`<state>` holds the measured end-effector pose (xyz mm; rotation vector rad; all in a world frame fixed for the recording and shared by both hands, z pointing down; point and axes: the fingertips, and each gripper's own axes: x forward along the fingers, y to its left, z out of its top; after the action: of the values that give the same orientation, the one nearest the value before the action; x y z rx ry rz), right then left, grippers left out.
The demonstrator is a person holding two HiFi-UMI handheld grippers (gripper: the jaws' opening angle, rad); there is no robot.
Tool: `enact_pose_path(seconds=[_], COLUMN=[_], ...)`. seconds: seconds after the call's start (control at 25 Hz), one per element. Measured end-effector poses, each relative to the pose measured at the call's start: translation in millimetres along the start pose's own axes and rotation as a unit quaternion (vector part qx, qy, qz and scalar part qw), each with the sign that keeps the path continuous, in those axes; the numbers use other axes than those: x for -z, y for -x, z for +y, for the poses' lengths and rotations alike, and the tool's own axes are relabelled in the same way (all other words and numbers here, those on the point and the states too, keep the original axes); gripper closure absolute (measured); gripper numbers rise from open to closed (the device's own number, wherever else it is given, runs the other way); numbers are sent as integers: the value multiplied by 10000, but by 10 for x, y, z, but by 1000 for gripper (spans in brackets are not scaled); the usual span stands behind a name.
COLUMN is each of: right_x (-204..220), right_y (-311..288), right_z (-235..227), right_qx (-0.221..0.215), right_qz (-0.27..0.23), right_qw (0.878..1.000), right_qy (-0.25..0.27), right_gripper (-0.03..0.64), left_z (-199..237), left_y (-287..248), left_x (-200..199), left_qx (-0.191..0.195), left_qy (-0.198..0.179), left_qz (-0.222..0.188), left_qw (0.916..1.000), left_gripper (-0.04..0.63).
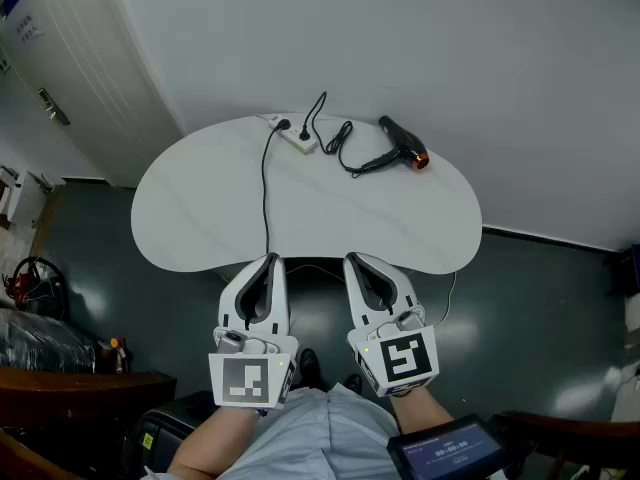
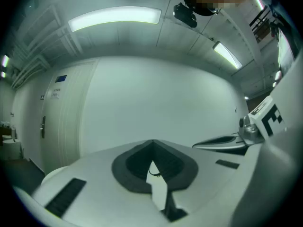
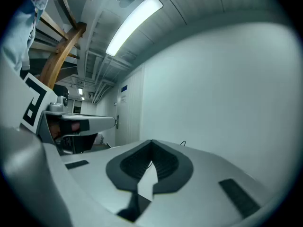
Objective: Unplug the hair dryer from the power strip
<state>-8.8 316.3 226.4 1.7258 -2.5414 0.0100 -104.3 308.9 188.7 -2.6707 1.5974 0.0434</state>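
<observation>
A black hair dryer with a copper nozzle lies at the far right of the white table. Its black cord coils toward a white power strip at the table's far middle, where a black plug sits in a socket. Both grippers are held level at the near edge, far from the strip. The left gripper has its jaws together with nothing between them, and so does the right gripper. In both gripper views the tips meet against the white wall.
A second black cable runs from the strip across the table to its near edge. A white door stands at the left. Dark floor surrounds the table, with clutter at the lower left and a tablet screen at the bottom right.
</observation>
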Motion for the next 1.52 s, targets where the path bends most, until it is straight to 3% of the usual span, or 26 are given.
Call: enact_pose_path(seconds=[0.16,0.88,0.96,1.04,1.2,1.52], right_x=[-5,-58,-58,-46,-14,-1], right_y=[-79,-719,-763,-800,-947,-1508], right_z=[3,26,-3,-54,-222,-733], right_qx=[5,134,114,130,149,57], right_qz=[-39,-134,-134,-119,-55,0], right_qw=[10000,9995,9996,9996,9997,9997], right_qy=[4,-234,-209,-226,-192,-243], right_gripper=[617,615,615,615,615,615], left_z=[79,620,631,628,657,742], left_y=[-30,-349,-399,-458,-638,-1276], left_x=[21,18,37,51,137,227], left_qx=[80,125,86,33,87,-128], left_qy=[-368,-347,-199,36,-329,-250], left_qz=[-53,-232,-202,-154,-97,94], left_qw=[9993,9991,9996,9999,9994,9996], left_gripper=[597,597,597,597,597,597])
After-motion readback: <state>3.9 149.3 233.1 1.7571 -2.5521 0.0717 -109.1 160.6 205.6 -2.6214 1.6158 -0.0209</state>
